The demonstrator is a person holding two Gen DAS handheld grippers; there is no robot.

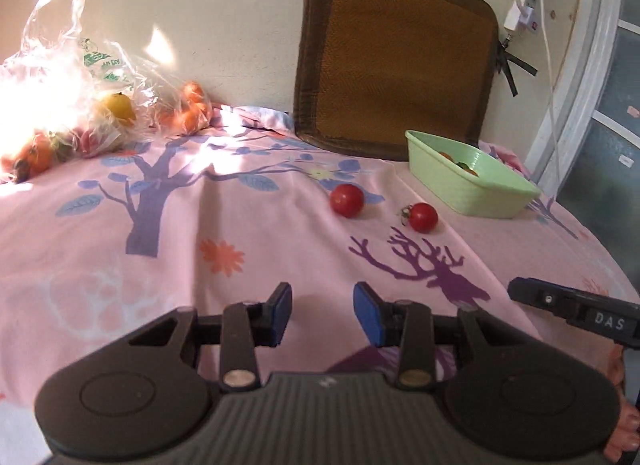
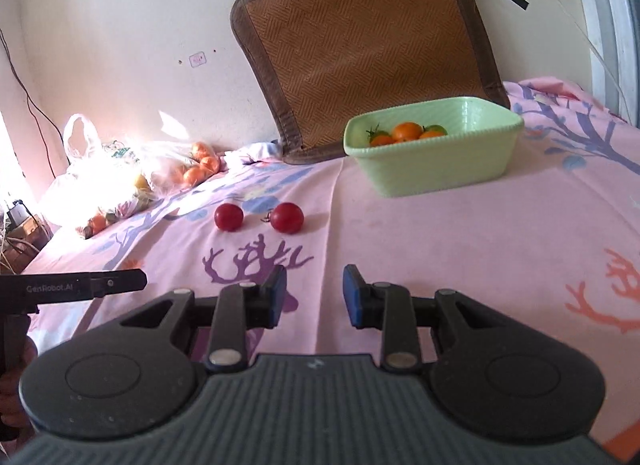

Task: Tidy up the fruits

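Two red tomatoes lie on the pink cloth: one on the left [image 1: 347, 200] [image 2: 228, 217] and one with a stem on the right [image 1: 423, 217] [image 2: 287, 217]. A light green basin [image 1: 468, 181] [image 2: 432, 161] stands beyond them and holds several orange and green fruits [image 2: 407, 131]. My left gripper [image 1: 322, 311] is open and empty, low over the cloth in front of the tomatoes. My right gripper [image 2: 314, 293] is open and empty, also short of the tomatoes. Each gripper's body shows at the edge of the other's view.
A clear plastic bag [image 1: 80, 105] [image 2: 120, 173] of oranges, a yellow fruit and other fruits lies at the far left in bright sun. A brown woven mat [image 1: 394, 57] [image 2: 368, 45] leans on the wall behind the basin. A window frame is at the right.
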